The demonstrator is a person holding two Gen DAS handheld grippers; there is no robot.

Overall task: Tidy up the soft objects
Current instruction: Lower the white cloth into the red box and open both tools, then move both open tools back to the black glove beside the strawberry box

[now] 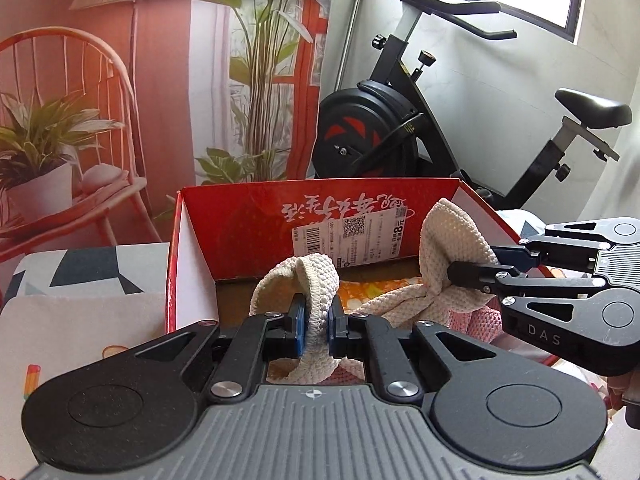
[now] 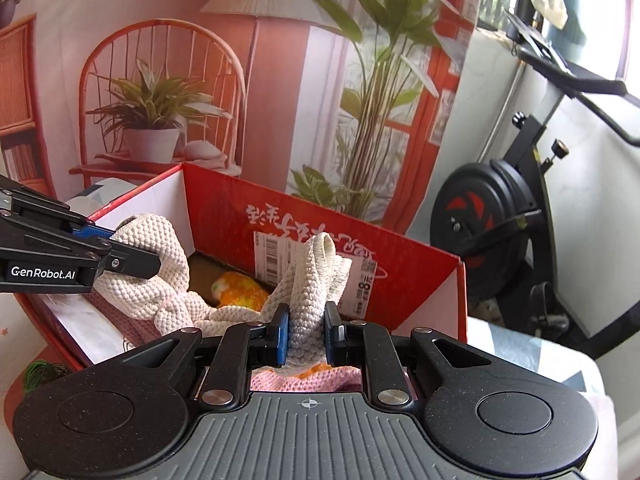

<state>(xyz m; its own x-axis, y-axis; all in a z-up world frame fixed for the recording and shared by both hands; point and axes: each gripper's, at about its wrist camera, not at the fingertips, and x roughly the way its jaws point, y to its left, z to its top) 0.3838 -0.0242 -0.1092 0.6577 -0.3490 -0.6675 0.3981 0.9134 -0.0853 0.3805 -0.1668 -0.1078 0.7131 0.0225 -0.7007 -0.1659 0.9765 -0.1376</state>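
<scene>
Holding: both hand-held grippers pinch one cream knitted cloth (image 1: 448, 248) over an open red box (image 1: 256, 220).
Left hand-held gripper (image 1: 318, 330): blue pads pressed onto a bunched loop of the cloth, just above the box's near edge.
Right hand-held gripper (image 2: 306, 336): pads pressed onto another bunched fold of the same cloth, on the box's right side.
Cloth: twisted and sagging between the two grips, its middle hanging down into the box.
Box contents: an orange and yellow patterned soft item (image 2: 240, 290) on the bottom, a pink knitted piece (image 2: 304, 380) under the cloth at the near side.
Box: red outside, white inner side walls, a barcode label (image 1: 352, 236) on the far inner wall.
Underneath: fabric with a geometric print (image 1: 92, 268).
Behind: an exercise bike (image 1: 400, 132) and a printed backdrop (image 1: 160, 80) with a chair, lamp and plants.
</scene>
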